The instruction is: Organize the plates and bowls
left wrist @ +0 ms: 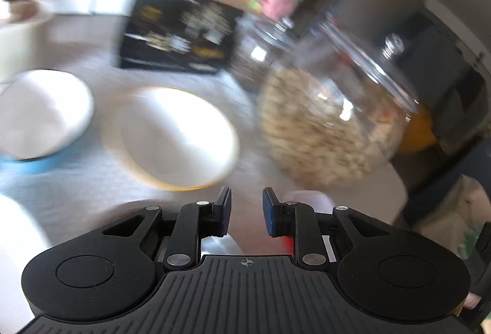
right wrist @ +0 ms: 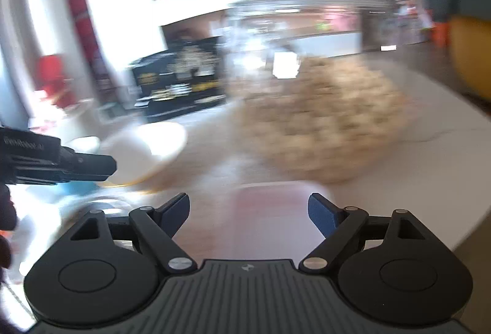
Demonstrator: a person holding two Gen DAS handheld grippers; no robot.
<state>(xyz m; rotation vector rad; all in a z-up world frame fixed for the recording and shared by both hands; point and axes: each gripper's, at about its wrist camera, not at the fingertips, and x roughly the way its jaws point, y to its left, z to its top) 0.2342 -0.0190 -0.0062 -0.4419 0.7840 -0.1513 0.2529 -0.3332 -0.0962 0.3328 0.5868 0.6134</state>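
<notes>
Hovering between pickups, both jaws parted and empty, white yellow-rimmed ceramic bowl (left wrist: 175,137) resting on the desk (left wrist: 92,180) ahead of left gripper (left wrist: 246,211); next, closing on its rim.

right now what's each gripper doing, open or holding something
left gripper: jaws part open, nothing between them
right gripper: jaws wide open, holding nothing
</notes>
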